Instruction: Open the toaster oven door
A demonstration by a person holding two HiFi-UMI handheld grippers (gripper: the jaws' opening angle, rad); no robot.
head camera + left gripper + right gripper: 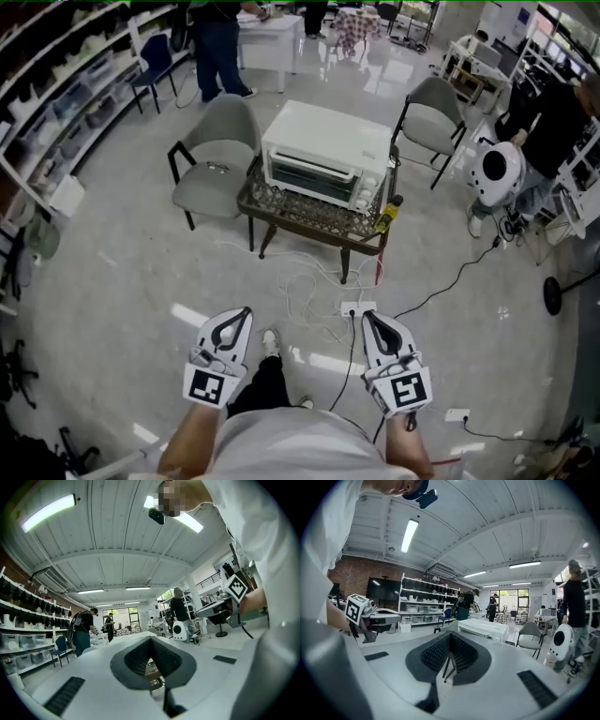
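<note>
Jaws clenched, empty, on left gripper point(246, 313) and right gripper point(367, 318). Straight ahead, well apart: oven point(325, 155), door point(311, 180) facing back, long axis crosswise; right gripper marginally nearer.

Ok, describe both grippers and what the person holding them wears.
The left gripper and right gripper match: white tapered shells around dark ribbed pads, each carrying a white cube with black square markers. The person wears a white short-sleeved shirt and dark trousers.
</note>
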